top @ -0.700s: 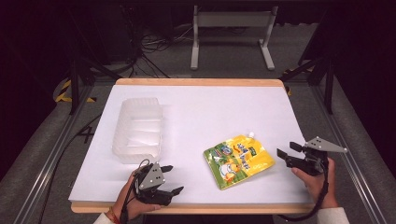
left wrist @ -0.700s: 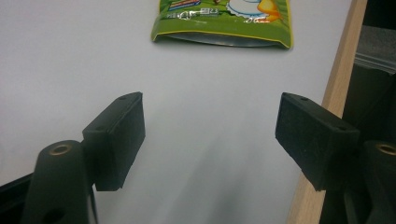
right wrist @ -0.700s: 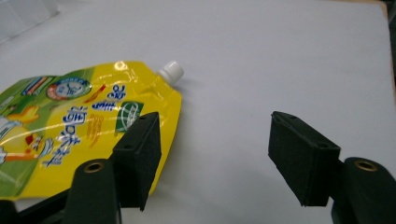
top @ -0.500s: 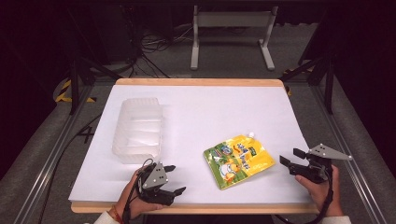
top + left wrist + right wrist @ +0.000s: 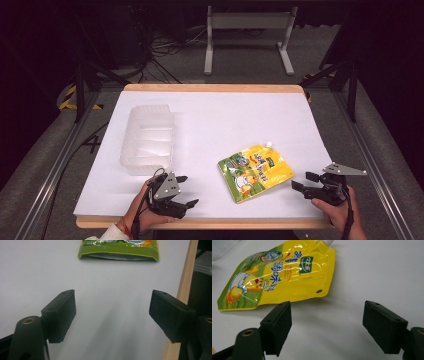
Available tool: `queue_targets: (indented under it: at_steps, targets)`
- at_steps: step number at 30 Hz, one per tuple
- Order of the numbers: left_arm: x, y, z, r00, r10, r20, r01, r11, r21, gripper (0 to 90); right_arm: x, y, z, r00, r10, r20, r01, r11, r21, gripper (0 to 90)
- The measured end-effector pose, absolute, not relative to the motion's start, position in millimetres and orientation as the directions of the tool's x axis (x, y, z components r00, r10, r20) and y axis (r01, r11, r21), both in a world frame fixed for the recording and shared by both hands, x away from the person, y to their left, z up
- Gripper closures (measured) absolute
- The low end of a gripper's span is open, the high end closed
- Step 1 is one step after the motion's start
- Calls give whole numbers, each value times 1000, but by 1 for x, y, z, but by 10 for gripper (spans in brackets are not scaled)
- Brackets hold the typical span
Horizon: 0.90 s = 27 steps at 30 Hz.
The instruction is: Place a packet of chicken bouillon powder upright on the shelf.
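High view: clear tray far left on the table, holding nothing visible. Yellow-green pouch flat, near right of centre, spout pointing far. Left gripper near tray, right gripper just right of pouch, both agape, empty.

Left gripper view: pouch's bottom edge ahead of spread jaws.

Right gripper view: glossy pouch, cartoon duck, beyond parted jaws.

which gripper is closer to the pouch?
The right gripper: the yellow pouch lies just past its open jaws. The left gripper sits farther off, beside the clear tray.
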State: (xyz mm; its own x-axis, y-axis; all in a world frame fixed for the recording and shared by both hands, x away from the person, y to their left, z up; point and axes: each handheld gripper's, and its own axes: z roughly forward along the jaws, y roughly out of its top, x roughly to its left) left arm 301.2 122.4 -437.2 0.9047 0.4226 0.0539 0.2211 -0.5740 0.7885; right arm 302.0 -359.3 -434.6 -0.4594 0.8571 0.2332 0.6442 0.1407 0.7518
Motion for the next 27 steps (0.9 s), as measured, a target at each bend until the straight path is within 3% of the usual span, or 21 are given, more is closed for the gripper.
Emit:
queue_targets:
  at_steps: [15,18,21,23,27]
  targets:
    - [304,117,-440,908,418,33,238,-578,781,209,325,-314,-448,-489,746,452,718,50,694,216]
    - [305,115,-441,908,417,29,241,-580,778,208,333,-300,-447,-486,745,457,723,48,689,200]
    - [306,113,-442,909,417,21,247,-578,778,202,340,-288,-449,-469,749,468,729,29,684,307]
    - [308,111,-441,907,422,14,254,-571,781,199,343,-280,-448,-488,763,424,713,69,698,498]
    - [314,106,-439,894,449,1,273,-547,791,213,345,-272,-446,-500,774,389,699,95,709,756]
